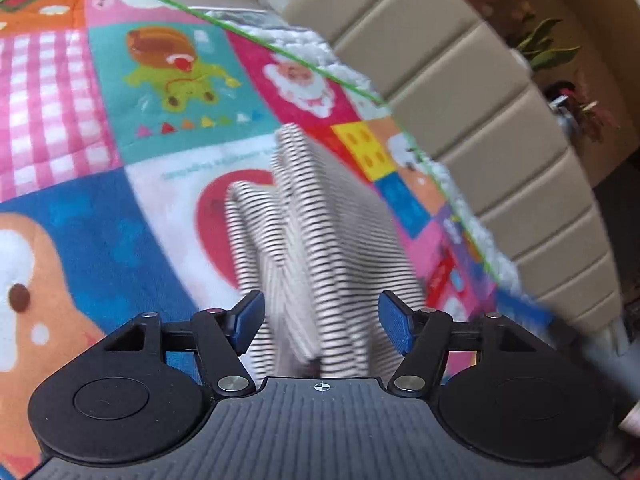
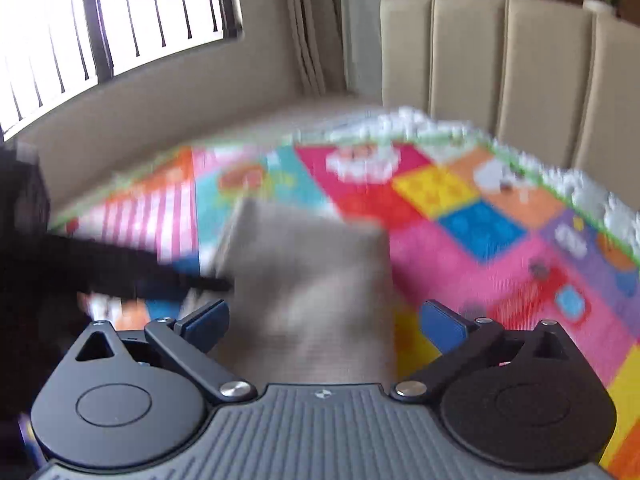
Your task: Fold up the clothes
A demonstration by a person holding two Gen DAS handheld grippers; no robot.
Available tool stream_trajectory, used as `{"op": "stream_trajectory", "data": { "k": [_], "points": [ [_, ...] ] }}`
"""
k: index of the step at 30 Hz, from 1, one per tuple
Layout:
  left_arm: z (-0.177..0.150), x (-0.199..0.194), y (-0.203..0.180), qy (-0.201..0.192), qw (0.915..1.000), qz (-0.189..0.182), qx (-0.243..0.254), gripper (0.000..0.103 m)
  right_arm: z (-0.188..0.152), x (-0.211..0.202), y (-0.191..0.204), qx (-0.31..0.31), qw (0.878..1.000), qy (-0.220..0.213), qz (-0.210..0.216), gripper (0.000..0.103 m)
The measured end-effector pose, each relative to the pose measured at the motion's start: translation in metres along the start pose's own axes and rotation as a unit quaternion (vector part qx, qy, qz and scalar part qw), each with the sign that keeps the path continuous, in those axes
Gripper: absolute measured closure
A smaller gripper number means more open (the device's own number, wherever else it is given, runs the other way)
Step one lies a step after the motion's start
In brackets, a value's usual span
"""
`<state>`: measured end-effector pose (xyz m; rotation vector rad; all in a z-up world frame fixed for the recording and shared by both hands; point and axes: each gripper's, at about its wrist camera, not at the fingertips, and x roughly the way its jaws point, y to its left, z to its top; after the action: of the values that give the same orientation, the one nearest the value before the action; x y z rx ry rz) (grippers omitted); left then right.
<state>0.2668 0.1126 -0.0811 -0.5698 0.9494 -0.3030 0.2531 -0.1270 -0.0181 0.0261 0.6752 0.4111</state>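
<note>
Striped black-and-white knit garment [image 1: 320,240] lies bunched in folds on the colourful patchwork cartoon-print blanket [image 1: 100,140] spread over the bed, running from the middle of the blanket toward me and in between the blue pads of my left tongs [image 1: 321,322], which stand partly open with neither pad pressing the cloth. My right tongs [image 2: 324,326] gape wide, their pads apart from the blurred grey-looking cloth [image 2: 308,272] between them, gripping nothing. Beige padded panelled headboard [image 2: 500,60] stands at the far right edge of the blanket.
</note>
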Motion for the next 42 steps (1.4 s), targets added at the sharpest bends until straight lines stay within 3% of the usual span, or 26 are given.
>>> {"op": "stream_trajectory", "data": {
  "k": [2,5,9,11,14,18,20,22,24,25,29,30,32,33,34,38,42],
  "points": [
    [-0.003,0.009,0.008,0.019,0.9995,0.023,-0.003,0.029,0.034,0.026,0.001,0.000,1.000,0.002,0.006,0.000],
    [-0.003,0.010,0.015,0.028,0.9991,0.032,0.003,0.023,0.066,0.082,0.010,-0.032,0.998,0.050,-0.007,0.000],
    [-0.005,0.011,0.017,0.030,0.9979,0.051,0.027,0.018,0.050,0.155,0.027,-0.084,0.981,0.172,-0.033,0.000],
    [-0.004,0.011,0.019,0.029,0.9978,0.053,0.028,0.018,0.033,0.160,0.037,-0.119,0.978,0.163,-0.045,0.000],
    [-0.002,0.010,0.022,0.032,0.9983,0.044,0.021,0.018,0.035,0.148,0.038,-0.122,0.980,0.150,-0.039,0.000],
    [-0.002,0.009,0.019,0.032,0.9981,0.045,0.026,0.018,0.038,0.118,0.007,-0.045,0.992,0.116,-0.011,0.000],
    [-0.002,0.010,0.019,0.032,0.9981,0.045,0.025,0.018,0.026,0.111,-0.019,0.017,0.993,0.120,0.001,0.000],
    [-0.001,0.010,0.020,0.033,0.9982,0.044,0.025,0.018,0.011,0.116,-0.039,0.102,0.983,0.153,0.029,0.000],
    [0.000,0.007,0.024,0.031,0.9982,0.045,0.026,0.018,-0.001,0.120,-0.052,0.188,0.963,0.181,0.070,0.002],
    [0.002,0.005,0.028,0.030,0.9981,0.048,0.022,0.018,-0.001,0.115,-0.049,0.209,0.959,0.172,0.085,0.002],
    [0.006,0.000,0.045,0.023,0.9979,0.060,0.001,0.018,0.017,0.083,-0.032,0.191,0.964,0.106,0.153,0.002],
    [0.006,0.001,0.046,0.024,0.9980,0.058,-0.001,0.017,0.019,0.080,-0.030,0.181,0.967,0.104,0.147,0.002],
    [0.006,0.003,0.045,0.024,0.9981,0.057,0.001,0.013,0.010,0.083,-0.019,0.103,0.986,0.117,0.055,0.002],
    [0.005,0.005,0.042,0.023,0.9981,0.057,0.009,0.011,0.005,0.086,-0.013,0.058,0.991,0.123,0.001,0.002],
    [0.005,0.007,0.039,0.023,0.9980,0.057,0.016,0.008,-0.002,0.086,-0.010,0.029,0.992,0.121,-0.026,0.002],
    [0.001,0.013,0.030,0.021,0.9968,0.065,0.041,0.007,-0.031,0.087,-0.004,-0.052,0.991,0.096,-0.078,0.000],
    [-0.003,0.007,0.030,0.002,0.9976,0.063,0.029,0.007,-0.027,0.075,-0.013,0.010,0.991,0.110,-0.080,0.000]
  ]
}}
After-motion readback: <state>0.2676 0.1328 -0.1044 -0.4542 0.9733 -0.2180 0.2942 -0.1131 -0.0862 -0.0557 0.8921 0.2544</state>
